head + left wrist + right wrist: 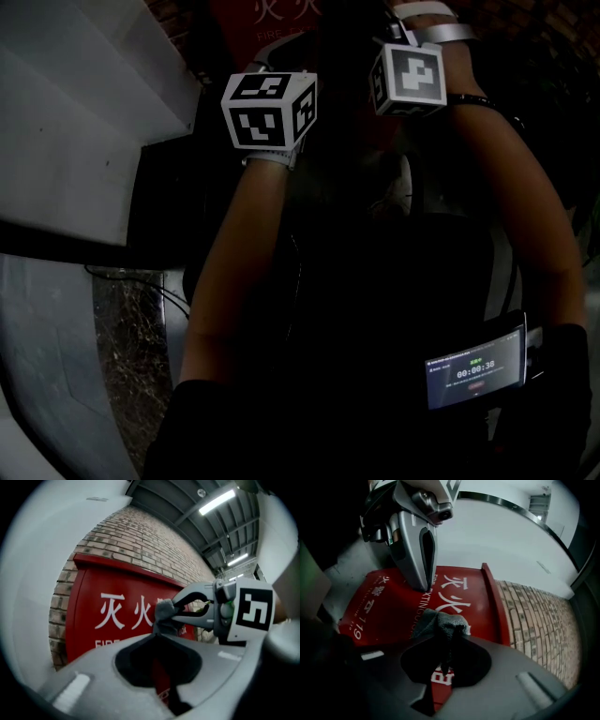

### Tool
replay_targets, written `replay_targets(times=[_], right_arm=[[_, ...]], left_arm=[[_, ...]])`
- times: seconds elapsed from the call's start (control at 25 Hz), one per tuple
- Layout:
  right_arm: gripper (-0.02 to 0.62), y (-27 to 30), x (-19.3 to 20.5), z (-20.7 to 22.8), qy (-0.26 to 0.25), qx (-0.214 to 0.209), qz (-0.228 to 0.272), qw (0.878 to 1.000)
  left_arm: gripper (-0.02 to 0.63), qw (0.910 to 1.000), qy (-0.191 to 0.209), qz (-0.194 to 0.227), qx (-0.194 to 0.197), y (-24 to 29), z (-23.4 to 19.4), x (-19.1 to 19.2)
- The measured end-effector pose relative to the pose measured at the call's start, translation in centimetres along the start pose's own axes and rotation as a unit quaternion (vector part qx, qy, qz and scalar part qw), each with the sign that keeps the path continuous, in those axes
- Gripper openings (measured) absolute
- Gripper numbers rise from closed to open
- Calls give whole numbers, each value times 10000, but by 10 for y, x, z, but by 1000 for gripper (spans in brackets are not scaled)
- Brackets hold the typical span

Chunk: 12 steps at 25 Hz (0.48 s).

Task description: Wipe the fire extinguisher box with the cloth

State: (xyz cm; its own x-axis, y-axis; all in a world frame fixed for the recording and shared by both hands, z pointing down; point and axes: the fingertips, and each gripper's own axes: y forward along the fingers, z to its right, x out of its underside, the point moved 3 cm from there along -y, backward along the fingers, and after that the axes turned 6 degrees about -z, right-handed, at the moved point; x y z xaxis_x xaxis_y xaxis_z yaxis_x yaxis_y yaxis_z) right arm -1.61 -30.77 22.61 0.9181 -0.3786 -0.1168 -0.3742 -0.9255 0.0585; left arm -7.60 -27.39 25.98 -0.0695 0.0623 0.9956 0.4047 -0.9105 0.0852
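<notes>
The red fire extinguisher box (108, 620) with white characters stands against a brick wall; its front also fills the right gripper view (389, 606). My right gripper (451, 634) is shut on a bunched grey cloth (440, 623), held just in front of the red panel. From the left gripper view, that cloth (164, 612) sits at the right gripper's fingertips (180, 607). My left gripper (157, 633) is shut with nothing seen between its jaws, its tip close beside the cloth. The left gripper (423, 587) points at the box's lettering. Both marker cubes (269, 108) (409, 77) show in the dark head view.
Brick wall (534, 620) runs beside and above the box (140, 536). A white wall (37, 573) is at the box's other side. A small lit screen (475, 372) with a timer sits by the person's right forearm. The red box top (272, 23) is barely lit.
</notes>
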Motion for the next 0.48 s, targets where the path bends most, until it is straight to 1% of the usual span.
replay_targets(times=[0.12,0.28,0.48], right_arm=[[31,1,-4,-35,38,-325,8,9995],[32,8,-10,-81,-85,-704,32,9975],[32,10,-20,-123,62,-1102,99,9938]], left_arm=[[-1,9996,-109,-246,-17,1,0,30],[-1,9990,-152,-422,-3,7,1,58],[-2,9970,-274,-721,95,10,8,94]])
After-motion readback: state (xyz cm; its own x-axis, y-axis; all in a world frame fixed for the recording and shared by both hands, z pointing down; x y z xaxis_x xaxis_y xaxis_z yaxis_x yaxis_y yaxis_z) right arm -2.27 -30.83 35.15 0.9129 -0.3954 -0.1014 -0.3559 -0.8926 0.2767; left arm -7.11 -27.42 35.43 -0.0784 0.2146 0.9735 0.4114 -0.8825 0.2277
